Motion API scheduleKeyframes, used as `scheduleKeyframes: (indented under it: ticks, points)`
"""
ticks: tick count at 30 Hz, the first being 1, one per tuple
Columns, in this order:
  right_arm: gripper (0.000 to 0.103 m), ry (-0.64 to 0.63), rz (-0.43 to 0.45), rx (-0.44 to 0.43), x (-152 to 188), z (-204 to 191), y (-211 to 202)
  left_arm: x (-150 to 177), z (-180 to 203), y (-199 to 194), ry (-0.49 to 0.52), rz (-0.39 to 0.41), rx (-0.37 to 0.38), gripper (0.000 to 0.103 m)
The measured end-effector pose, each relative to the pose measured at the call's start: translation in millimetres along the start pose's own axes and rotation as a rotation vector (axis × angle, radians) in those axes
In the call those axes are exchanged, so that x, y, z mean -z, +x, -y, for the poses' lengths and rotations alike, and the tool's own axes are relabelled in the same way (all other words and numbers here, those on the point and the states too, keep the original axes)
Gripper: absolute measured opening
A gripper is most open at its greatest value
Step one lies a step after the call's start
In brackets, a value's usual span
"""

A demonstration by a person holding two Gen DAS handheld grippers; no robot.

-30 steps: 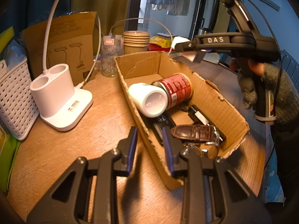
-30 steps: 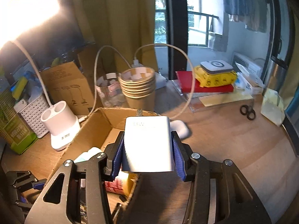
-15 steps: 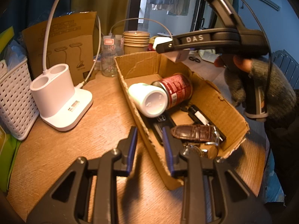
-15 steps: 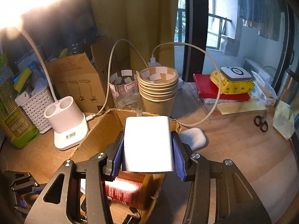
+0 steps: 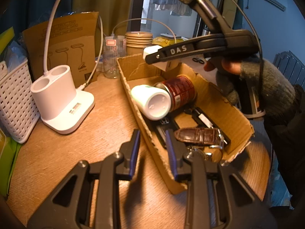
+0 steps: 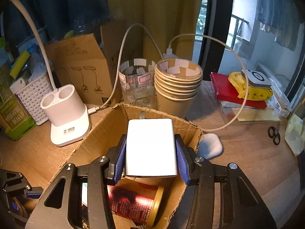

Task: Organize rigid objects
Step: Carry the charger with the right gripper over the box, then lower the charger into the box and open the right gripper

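Note:
An open cardboard box [image 5: 219, 103] lies on the wooden desk, holding a red can [image 5: 181, 87], a white bottle [image 5: 150, 101] on its side, a brown leather watch strap [image 5: 200, 135] and small black items. My left gripper [image 5: 152, 150] straddles the box's near side wall, one finger inside and one outside, shut on it. My right gripper [image 6: 150, 143] is shut on a white charger block [image 6: 150, 147], prongs pointing away. A gloved hand holds it above the box's [image 6: 106, 129] far end, over the can [image 6: 133, 204]. In the left wrist view the charger [image 5: 151, 50] hangs above the far wall.
A white lamp base [image 6: 66, 114] and white basket [image 5: 13, 99] stand left of the box. Behind it are a brown carton [image 6: 82, 66], a glass [image 6: 137, 84] and stacked paper cups [image 6: 177, 87]. A white earbud case [image 6: 209, 147], scissors [image 6: 274, 133] and a red book [image 6: 234, 91] lie to the right.
The right gripper has carried the charger left and down, from beside the box to above its far end. The left gripper and the box have stayed still.

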State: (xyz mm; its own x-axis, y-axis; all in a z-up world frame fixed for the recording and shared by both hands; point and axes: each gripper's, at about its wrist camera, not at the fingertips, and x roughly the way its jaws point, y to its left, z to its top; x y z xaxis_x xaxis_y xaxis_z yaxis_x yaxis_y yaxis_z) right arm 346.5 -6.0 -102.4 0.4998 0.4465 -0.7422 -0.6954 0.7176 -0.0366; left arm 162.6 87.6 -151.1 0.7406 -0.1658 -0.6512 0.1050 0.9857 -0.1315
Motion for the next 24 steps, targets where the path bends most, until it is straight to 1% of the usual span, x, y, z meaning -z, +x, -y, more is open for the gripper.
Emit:
scheduleKeyframes:
  ticks: [13, 18, 20, 22, 24]
  points:
    - [0.05, -0.009, -0.11, 0.013, 3, 1, 19, 0, 1, 0, 0.0, 0.0, 0.0, 0.029]
    - [0.05, -0.009, -0.12, 0.012, 4, 0, 20, 0, 0, 0, 0.0, 0.0, 0.0, 0.029]
    - [0.052, -0.006, -0.119, 0.012, 5, 1, 20, 0, 0, 0, -0.001, 0.0, 0.0, 0.029]
    - [0.059, -0.006, -0.111, 0.008, 4, 1, 18, 0, 0, 1, -0.002, -0.001, 0.002, 0.029]
    - [0.06, -0.007, -0.106, 0.007, 4, 0, 16, -1, 0, 1, -0.003, -0.001, 0.003, 0.029]
